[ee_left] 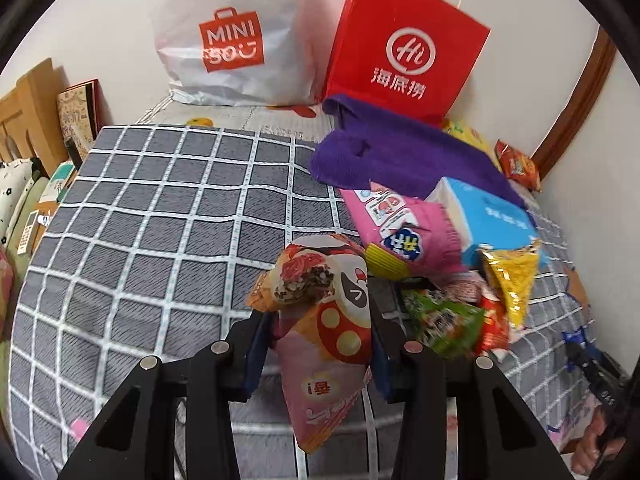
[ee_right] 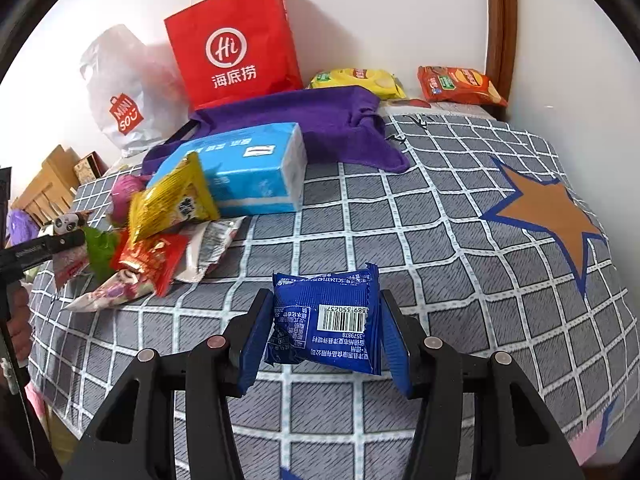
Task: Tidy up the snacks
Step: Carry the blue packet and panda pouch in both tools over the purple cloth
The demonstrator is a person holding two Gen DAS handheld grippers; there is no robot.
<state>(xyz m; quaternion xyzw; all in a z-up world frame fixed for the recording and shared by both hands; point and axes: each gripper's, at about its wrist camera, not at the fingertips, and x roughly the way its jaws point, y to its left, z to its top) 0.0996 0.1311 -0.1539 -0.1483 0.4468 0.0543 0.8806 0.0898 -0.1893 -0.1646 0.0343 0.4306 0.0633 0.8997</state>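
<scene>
Left wrist view first: we see our left gripper (ee_left: 322, 344) clenched on a pink and orange plastic snack packet printed with a filled pastry (ee_left: 320, 320), which stands upright between the blue pads above the grey bedcover with a white grid (ee_left: 160, 220). No earlier picture is given, so we say only that the pads press the packet's sides.

Just to its right lies the pile of loose snacks: a green foil packet (ee_left: 444, 320), a yellow crinkled packet (ee_left: 512, 280) and a pink wet-wipe pack (ee_left: 396, 224), all touching or overlapping. Behind them sits a light blue tissue pack (ee_left: 488, 216) on a purple cloth bag (ee_left: 400, 156).

Right wrist view: our right gripper (ee_right: 326, 324) grasps a dark blue foil snack packet with a white barcode (ee_right: 328, 316), held over the bedcover well apart from the pile, which shows at the left.

Farther back, against the white wall, a red paper carrier bag with white handles (ee_right: 236, 40) stands beside a white plastic shopping bag with a red logo (ee_right: 124, 92). Near the wooden bed frame lie a yellow crisp bag (ee_right: 360, 80) and an orange-red crisp bag (ee_right: 460, 84). A brown star with a blue edge (ee_right: 552, 216) marks the bedcover at the right.
</scene>
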